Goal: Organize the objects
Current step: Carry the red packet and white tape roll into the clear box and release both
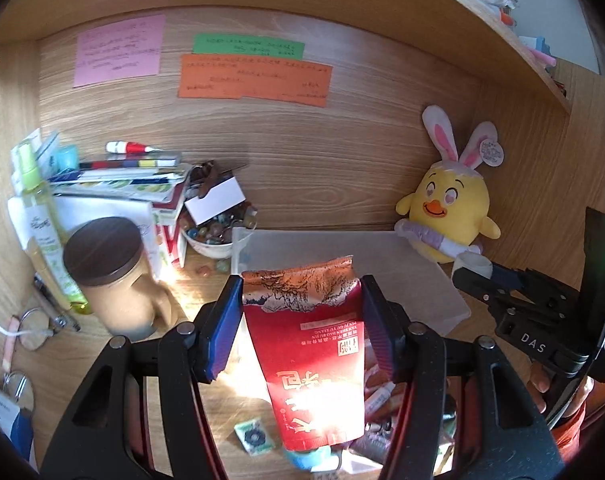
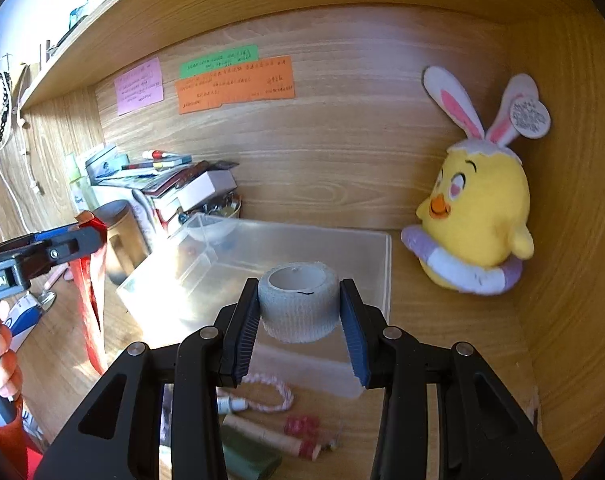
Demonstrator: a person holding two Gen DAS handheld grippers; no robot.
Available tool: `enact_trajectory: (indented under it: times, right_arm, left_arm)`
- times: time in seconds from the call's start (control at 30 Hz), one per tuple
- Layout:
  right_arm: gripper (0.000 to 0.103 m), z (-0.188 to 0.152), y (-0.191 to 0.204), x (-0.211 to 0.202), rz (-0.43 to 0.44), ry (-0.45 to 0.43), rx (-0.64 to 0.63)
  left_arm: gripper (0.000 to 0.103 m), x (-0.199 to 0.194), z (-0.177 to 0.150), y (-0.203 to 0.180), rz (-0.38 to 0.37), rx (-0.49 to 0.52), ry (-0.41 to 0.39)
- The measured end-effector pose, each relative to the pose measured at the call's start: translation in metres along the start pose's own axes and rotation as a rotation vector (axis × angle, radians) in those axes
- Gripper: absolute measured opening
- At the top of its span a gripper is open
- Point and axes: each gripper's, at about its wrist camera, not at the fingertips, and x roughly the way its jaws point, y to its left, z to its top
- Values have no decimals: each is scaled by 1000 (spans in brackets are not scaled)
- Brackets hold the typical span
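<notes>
Left gripper (image 1: 300, 320) clamps red packet (image 1: 310, 360), torn top, above clear bin (image 1: 422, 276). Right gripper (image 2: 298, 320) clamps grey-white tape roll (image 2: 298, 304) over bin.

A clear bin (image 1: 422, 276) sat at the middle of the desk (image 1: 206, 288) against the back panel. Left of it stood a bowl of beads (image 1: 210, 236), a lidded jar (image 1: 110, 272) and stacked books (image 1: 126, 180); right of it leaned a plush chick (image 1: 450, 208).

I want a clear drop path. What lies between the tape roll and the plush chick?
Only the clear bin's far corner and bare desk, in the right wrist view.
</notes>
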Motion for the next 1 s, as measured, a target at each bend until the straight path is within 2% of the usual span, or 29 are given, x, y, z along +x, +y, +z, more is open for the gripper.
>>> enact_trajectory:
  times: [0.37,0.73,1.0]
  right_arm:
    - [36,23,-6,42,20,66,-3]
    - [36,11,-8,83,11,168,-15]
    - [36,4,-2,99,-8,215,-48]
  left_arm:
    - [57,46,26,-8,-11,30,75]
    - [57,108,40,1,-4,19,208]
    - [57,139,34,0,-23,16,299]
